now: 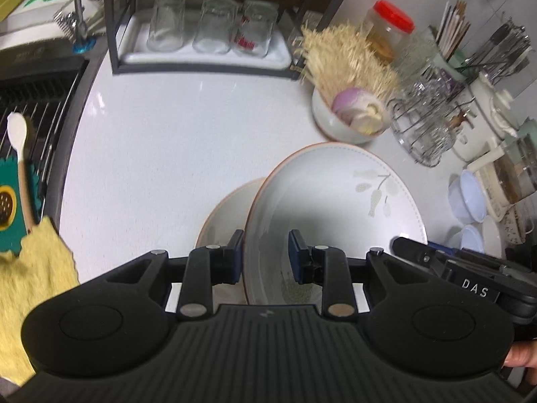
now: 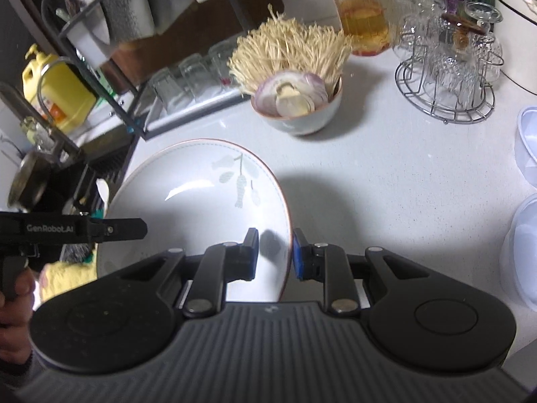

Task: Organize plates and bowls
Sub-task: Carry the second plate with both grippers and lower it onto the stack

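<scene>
Left wrist view: your left gripper (image 1: 265,256) straddles the near-left rim of the leaf-print plate (image 1: 335,201), 1 finger outside the rim, 1 inside over the plate's well. Both pads sit apart from the rim, so the jaws are parted, not clamped. The plate is tilted, raised above a second plate (image 1: 225,215) that lies flat on the worktop (image 1: 174,134) near its front edge. A bowl (image 1: 339,117) with noodles and onion slices sits further back on the worktop, right of center. At the back edge a rack tray (image 1: 201,57) holds 3 upturned glasses. A yellow cloth (image 1: 37,288) hangs at the left edge by the sink. Your right gripper (image 1: 446,262) shows at the plate's right side.

Right wrist view: your right gripper (image 2: 275,252) straddles the plate's (image 2: 188,201) right rim; the right pad looks touching or nearly so, the left pad is clear of it, so the jaws are open, no firm grip. The bowl (image 2: 298,114) is behind the plate, well apart. A wire glass stand (image 2: 446,100) sits toward the back right corner, a red-lidded jar (image 2: 362,16) at the back edge. Your left gripper (image 2: 84,231) enters from the left.
</scene>
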Demonstrator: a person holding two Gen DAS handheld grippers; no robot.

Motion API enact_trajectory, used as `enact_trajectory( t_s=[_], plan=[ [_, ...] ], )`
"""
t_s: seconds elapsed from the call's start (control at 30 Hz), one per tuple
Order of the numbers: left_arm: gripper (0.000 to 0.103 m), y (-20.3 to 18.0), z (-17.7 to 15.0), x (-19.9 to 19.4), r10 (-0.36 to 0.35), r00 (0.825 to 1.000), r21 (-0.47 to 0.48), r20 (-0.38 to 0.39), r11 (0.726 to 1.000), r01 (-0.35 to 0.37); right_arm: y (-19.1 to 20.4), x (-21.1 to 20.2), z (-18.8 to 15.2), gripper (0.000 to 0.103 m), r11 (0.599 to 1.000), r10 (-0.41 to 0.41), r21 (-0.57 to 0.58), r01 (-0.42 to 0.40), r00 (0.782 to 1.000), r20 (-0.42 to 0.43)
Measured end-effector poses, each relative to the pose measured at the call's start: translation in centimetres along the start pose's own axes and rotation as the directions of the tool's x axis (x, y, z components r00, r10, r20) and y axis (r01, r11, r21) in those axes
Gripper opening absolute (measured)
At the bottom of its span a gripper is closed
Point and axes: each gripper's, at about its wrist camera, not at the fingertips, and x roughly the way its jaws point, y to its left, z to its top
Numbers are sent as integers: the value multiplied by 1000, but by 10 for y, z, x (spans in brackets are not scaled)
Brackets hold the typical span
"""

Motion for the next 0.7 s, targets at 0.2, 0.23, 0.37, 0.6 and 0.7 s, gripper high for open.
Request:
enact_trajectory(
  t_s=[0.2,0.23,0.37,0.6,0.7],
  plan=[
    [32,12,-9,16,6,998,-66,-55,998,-9,0,13,-4,24,1000,-9,-12,9,999,-31],
    [32,14,-10,17,5,998,-75,-62,997,-10,1,15,-4,24,1000,-12,-19,11,999,-31],
    [32,19,-10,27,11,996,-90,-84,996,-18,5,22,-6,24,999,-26,-33,25,999,-39],
    [32,20,-6,40,10,993,-75,-119,997,-19,11,34,-5,24,996,-71,-65,68,996,-44],
    [32,23,-5,42,5,991,-75,-131,997,-14,14,37,-5,24,993,-91,-81,87,995,-50]
  ],
)
